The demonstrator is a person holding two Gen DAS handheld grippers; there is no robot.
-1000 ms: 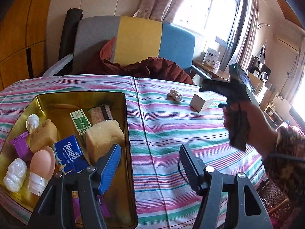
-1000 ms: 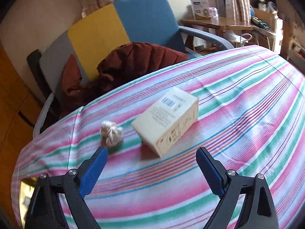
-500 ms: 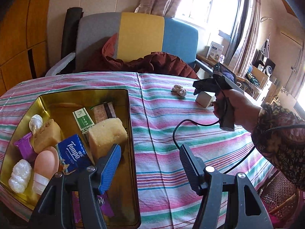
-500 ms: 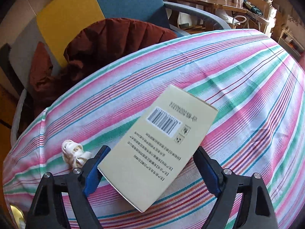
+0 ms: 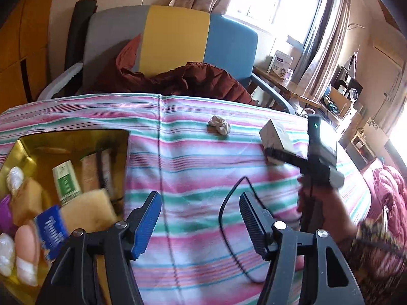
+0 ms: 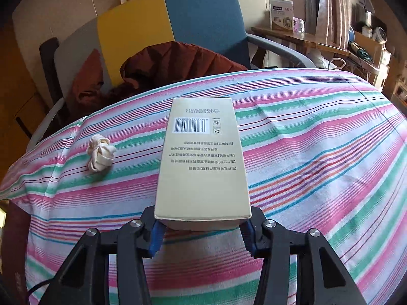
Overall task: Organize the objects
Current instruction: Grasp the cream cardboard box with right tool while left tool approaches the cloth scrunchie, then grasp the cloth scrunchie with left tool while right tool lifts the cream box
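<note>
A cream cardboard box (image 6: 202, 160) with a barcode lies on the striped tablecloth. My right gripper (image 6: 202, 231) is shut on its near end. In the left wrist view the box (image 5: 277, 137) sits at the right with the right gripper (image 5: 274, 152) on it. A white knotted bundle (image 6: 100, 155) lies left of the box, also seen in the left wrist view (image 5: 219, 124). My left gripper (image 5: 199, 221) is open and empty above the cloth, just right of a gold tray (image 5: 76, 137) holding sponges, a blue tissue pack (image 5: 52, 231) and other items.
A grey, yellow and blue armchair (image 5: 175, 40) with a maroon jacket (image 5: 198, 81) stands behind the table. A black cable (image 5: 226, 218) trails over the cloth between the grippers. A cluttered shelf (image 6: 318, 38) is at the far right.
My right gripper moved forward to the box and closed on its near end; the box turned to lie lengthwise. My left gripper shifted right, away from the tray.
</note>
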